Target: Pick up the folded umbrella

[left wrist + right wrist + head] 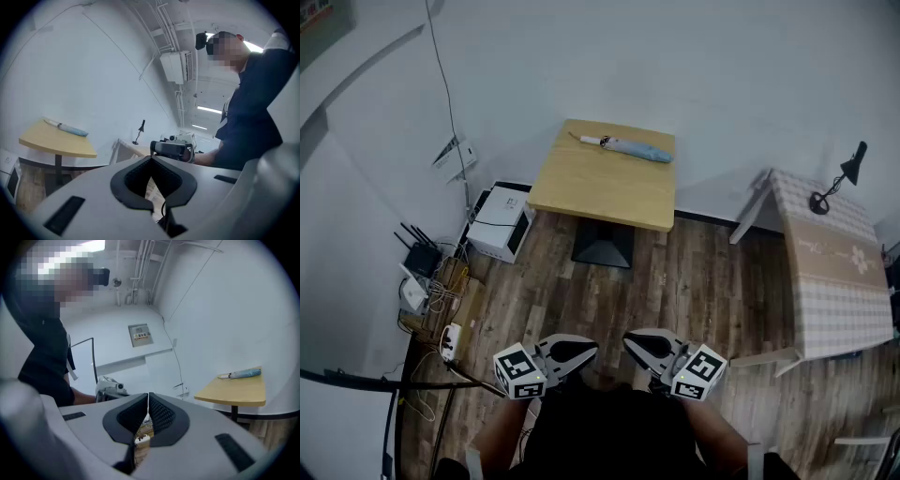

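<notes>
The folded umbrella [623, 145], pale blue with a white handle, lies along the far edge of a small wooden table [600, 187] against the wall. Both grippers are held low and close to the person's body, far from it, with their tips turned toward each other. My left gripper [574, 354] is shut, its tips meeting with nothing between them [151, 158]. My right gripper [647, 349] is also shut and empty [148, 394]. The left gripper view has the umbrella [68, 127] at far left, the right gripper view has it [243, 373] at far right.
A white box-shaped device [499, 222] sits on the wooden floor left of the table. A router and tangled cables [427, 281] lie along the left wall. On the right stands a cloth-covered table [830, 272] with a black desk lamp [839, 178].
</notes>
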